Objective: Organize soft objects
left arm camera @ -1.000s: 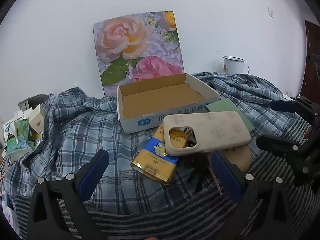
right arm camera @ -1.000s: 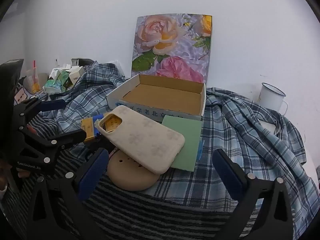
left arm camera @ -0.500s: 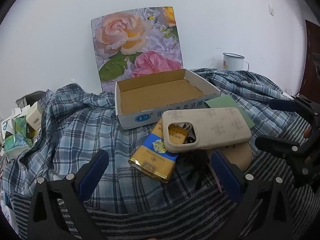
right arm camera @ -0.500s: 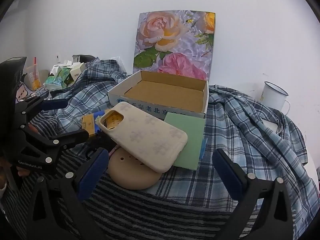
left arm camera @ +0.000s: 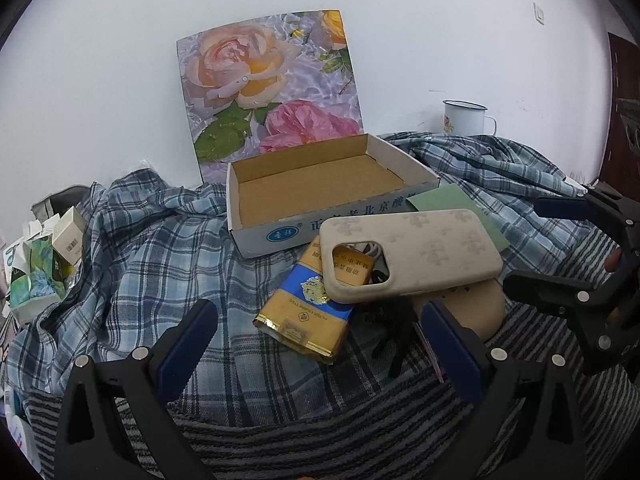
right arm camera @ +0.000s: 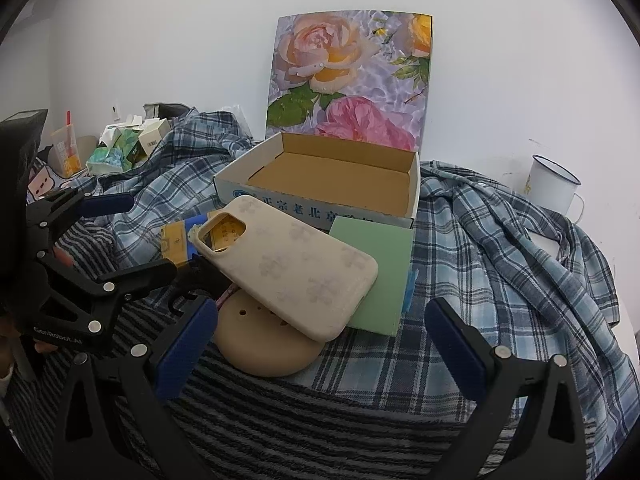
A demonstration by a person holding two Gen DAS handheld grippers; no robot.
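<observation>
Fingers [right arm camera: 188, 332] spread wide before phone case [right arm camera: 288, 268], camera cutout toward box [right arm camera: 320, 196].

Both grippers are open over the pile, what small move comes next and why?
Probably ease the right gripper forward to close on the phone case. It lies topmost, tilted on the round tan pad, with its near edge raised. The cardboard box behind sits open and empty.

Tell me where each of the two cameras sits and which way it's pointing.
Left wrist: on the left gripper, facing the open cardboard box; its own open fingers show below, the right gripper at right.
Right wrist: on the right gripper, facing the same box from further right; its own open fingers show, the left gripper at left.
Shared: box, phone case, plaid cloth, mug.
</observation>
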